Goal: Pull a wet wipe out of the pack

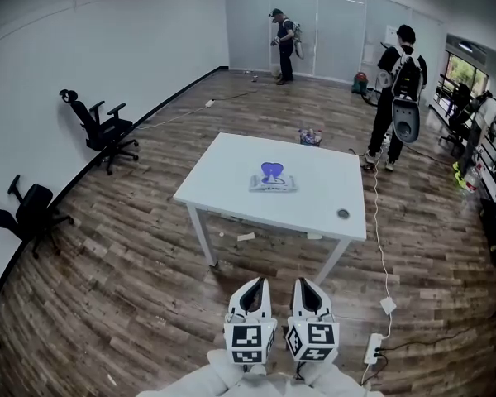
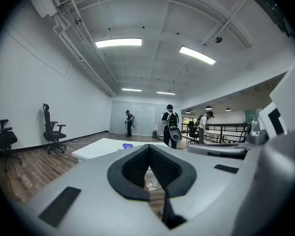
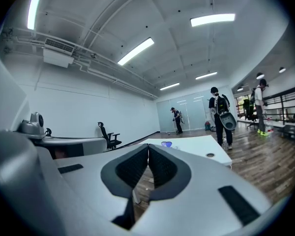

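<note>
Wet wipe pack (image 1: 273, 180) lies flat near the middle of the white desk (image 1: 231, 160), its purple flap facing up, with nothing touching it. In the left gripper view the pack (image 2: 128, 145) shows as a small purple spot on the desk top, and in the right gripper view (image 3: 166, 144) it appears the same way. A small dark round thing (image 1: 343, 214) sits on the desk's near right corner, well apart from the pack.

Both tongs hang on the near side of the desk, well short of its edge and above the wooden floor, side by side and pointing toward it. The left tongs (image 1: 259, 283) have their ribbed pads drawn together at the tips and nothing is gripped between them (image 2: 148, 149). The right tongs (image 1: 306, 283) are pressed narrow at the tips in the same way and are also empty (image 3: 148, 147).

A scrap of paper (image 1: 245, 236) lies on the floor under the desk's near edge. A person with a backpack (image 1: 401, 89) stands beyond the desk's far right corner, and another person (image 1: 283, 44) stands far behind the desk by the glass wall. Two black office chairs (image 1: 103, 126) (image 1: 33, 209) stand to the left of the desk by the white wall. A white power strip (image 1: 372, 348) lies on the floor off the desk's near right side.
</note>
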